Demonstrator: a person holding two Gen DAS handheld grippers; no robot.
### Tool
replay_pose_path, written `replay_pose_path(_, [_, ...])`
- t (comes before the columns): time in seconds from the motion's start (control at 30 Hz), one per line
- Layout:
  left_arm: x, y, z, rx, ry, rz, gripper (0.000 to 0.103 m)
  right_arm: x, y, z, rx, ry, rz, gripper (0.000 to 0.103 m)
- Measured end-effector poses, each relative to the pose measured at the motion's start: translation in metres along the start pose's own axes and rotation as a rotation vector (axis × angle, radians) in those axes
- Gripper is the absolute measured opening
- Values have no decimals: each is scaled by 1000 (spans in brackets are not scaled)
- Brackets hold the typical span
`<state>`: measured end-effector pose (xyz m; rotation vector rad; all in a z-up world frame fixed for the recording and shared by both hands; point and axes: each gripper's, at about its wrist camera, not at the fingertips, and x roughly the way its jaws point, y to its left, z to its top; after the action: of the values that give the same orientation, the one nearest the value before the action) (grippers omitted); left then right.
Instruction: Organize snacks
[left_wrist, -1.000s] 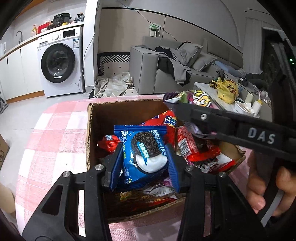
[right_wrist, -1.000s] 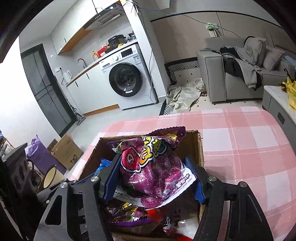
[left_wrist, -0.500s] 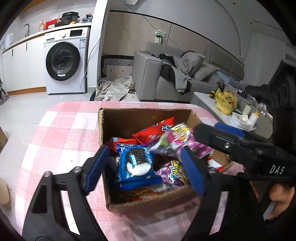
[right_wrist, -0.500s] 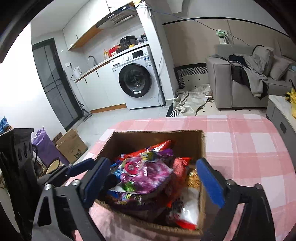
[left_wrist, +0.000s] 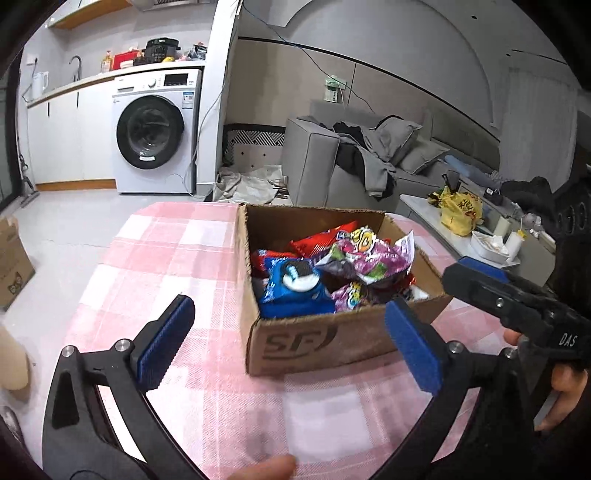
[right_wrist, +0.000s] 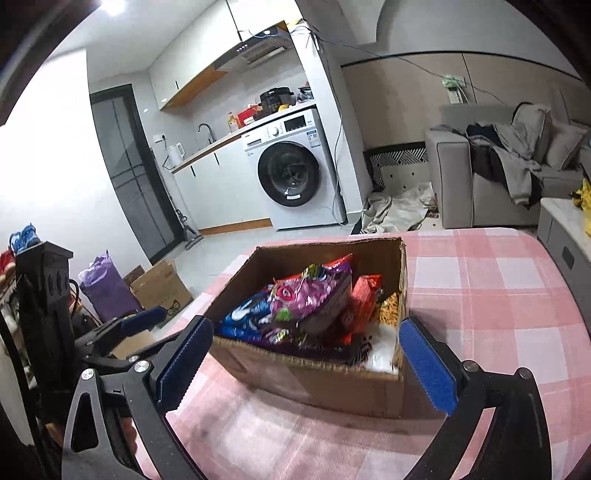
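Cardboard makes up the box (left_wrist: 325, 339) that stands on the pink checked tablecloth (left_wrist: 177, 258), ahead of both tongs and a little beyond their tips. Its top is open and it is heaped with snacks: a blue biscuit packet (left_wrist: 295, 284) lies toward the left tongs' side, a purple sweet bag (left_wrist: 365, 258) lies on top of the heap, and red packets (left_wrist: 321, 240) lean at the far wall. From the right tongs' camera the same purple bag (right_wrist: 306, 291) tops the pile, with the blue packet (right_wrist: 247, 314) to its left and a red one (right_wrist: 364, 295) to its right.

Behind the box, well apart, are a washing machine (left_wrist: 151, 136), a grey sofa (left_wrist: 325, 158) strewn with clothes, and a low table (left_wrist: 436, 218) carrying a yellow bag (left_wrist: 460, 210). Nothing lies on the cloth between the tongs and the box.

Left tongs (left_wrist: 288, 332): jaws opening, already spread very wide, nothing between the blue pads (left_wrist: 162, 343), clear of the box's near wall. Right tongs (right_wrist: 306, 358): jaws opening too, spread wide, empty, the box's near wall showing between the pads (right_wrist: 424, 365) but untouched. The right tongs (left_wrist: 517, 302) also jut in from the right of the left view, with a hand (left_wrist: 561, 391) gripping the handle.
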<state>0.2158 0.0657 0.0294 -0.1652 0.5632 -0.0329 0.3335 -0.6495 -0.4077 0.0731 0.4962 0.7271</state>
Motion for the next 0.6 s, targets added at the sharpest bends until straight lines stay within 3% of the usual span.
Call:
replay_pose_path(0.23, [-24,5,-26,18,-29,2,102,-17,5,-31,-51,-39,-15,103])
replay_pose_path(0.4, [-42,5,-42,33,-93,14,102,-29,6,-45,-76,-87,-24,103])
replay_pose_path(0.6, [-45,4,-52,40,-105,12,102,-39,7,-58,-119,-133,-48,103])
